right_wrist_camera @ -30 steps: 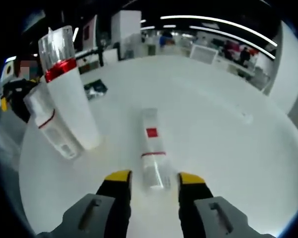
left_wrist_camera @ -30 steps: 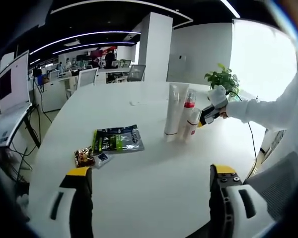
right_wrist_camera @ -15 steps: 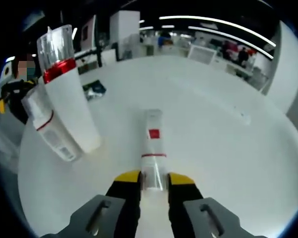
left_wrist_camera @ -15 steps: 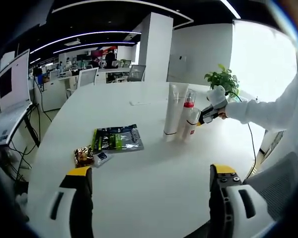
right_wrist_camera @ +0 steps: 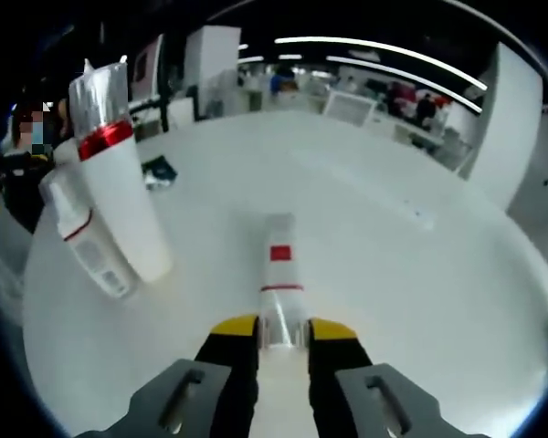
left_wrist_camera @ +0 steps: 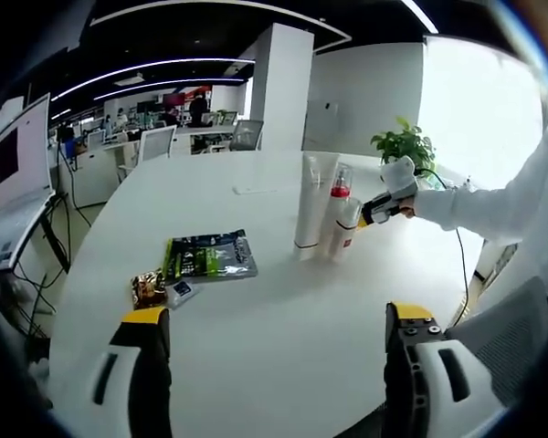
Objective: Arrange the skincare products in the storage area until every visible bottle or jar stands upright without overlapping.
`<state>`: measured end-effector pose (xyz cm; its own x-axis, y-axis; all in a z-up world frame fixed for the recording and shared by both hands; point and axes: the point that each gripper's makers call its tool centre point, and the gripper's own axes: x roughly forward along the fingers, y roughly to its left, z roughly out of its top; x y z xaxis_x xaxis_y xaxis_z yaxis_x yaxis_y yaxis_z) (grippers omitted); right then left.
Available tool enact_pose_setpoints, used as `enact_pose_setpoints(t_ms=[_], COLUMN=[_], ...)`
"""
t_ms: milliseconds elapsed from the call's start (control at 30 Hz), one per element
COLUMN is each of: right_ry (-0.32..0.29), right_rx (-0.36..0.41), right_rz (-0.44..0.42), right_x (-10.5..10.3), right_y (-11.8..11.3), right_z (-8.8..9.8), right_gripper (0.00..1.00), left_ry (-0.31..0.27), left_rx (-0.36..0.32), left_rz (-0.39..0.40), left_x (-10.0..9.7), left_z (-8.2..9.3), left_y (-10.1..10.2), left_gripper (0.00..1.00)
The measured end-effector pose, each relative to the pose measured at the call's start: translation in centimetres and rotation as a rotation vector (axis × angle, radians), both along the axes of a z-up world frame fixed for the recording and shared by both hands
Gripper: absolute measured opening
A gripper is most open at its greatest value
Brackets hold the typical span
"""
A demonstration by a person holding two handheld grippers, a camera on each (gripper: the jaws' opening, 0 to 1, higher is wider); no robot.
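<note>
Since a second ago your right gripper (right_wrist_camera: 274,330) has closed its yellow-tipped jaws on the white tube with the red square (right_wrist_camera: 276,287), which then lay free between them; now they pinch its near end and the tube runs straight out ahead of them over the white table (right_wrist_camera: 420,274). Whether it rests on the surface or is lifted off it, you cannot tell from the right gripper view. In that same view, going from the left, the small white bottle with a red line (right_wrist_camera: 87,242) leans against the taller white bottle with the red band and clear cap (right_wrist_camera: 119,182); both stand well left of the held tube, and a dark packet (right_wrist_camera: 155,171) lies on the table behind them. Your left gripper (left_wrist_camera: 274,342) has stayed where it was, jaws spread wide with nothing between them, hovering at the near edge of the table (left_wrist_camera: 283,310). In the left gripper view, from the left, you see a laptop (left_wrist_camera: 14,182) on a stand off the table, a small brown snack packet (left_wrist_camera: 148,289), a green-and-black pouch (left_wrist_camera: 208,256) just beside it, then the cluster of products: a tall white tube (left_wrist_camera: 308,206) upright, the red-banded bottle (left_wrist_camera: 336,208) touching it, and the small bottle (left_wrist_camera: 344,232) in front. Your right gripper (left_wrist_camera: 380,208) reaches in beside that cluster, with a potted plant (left_wrist_camera: 402,146) behind it.
</note>
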<state>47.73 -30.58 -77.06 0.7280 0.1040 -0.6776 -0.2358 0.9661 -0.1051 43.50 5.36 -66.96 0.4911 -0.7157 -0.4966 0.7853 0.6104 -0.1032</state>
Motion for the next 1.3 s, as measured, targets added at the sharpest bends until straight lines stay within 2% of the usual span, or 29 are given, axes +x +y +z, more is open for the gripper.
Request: enact_pose_setpoints(t_ms=[333,467,867,1067,1300], right_ry=[-0.057,-0.054,-0.074,-0.116,-0.188], right_rx=[-0.021,-0.071,-0.075,-0.039,-0.034], right_rz=[0.04,0.092,0.153,0.142,0.165], right_x=[-2.0,-2.7,-5.4,-6.8,-8.7], right_y=[0.7,1.2,3.4,3.5,4.7], right_z=[2.6,3.1,4.9,7.3,10.9], right_gripper=[0.12,0.12,0.12,0.12,0.12], left_ry=[-0.004,-0.004,-0.018,-0.018,-0.014], left_rx=[0.005,0.005,0.0,-0.001,0.002], left_rz=[-0.024,-0.037,-0.051,-0.067,-0.089], left_x=[0.0,-0.1,-0.7,-0.6,-0.7], left_z=[0.1,0.1,0.9,0.9,0.7], left_y=[-0.7,-0.8,-1.8,-1.9,-2.2], left_gripper=[0.94,0.93,0.93,0.93,0.91])
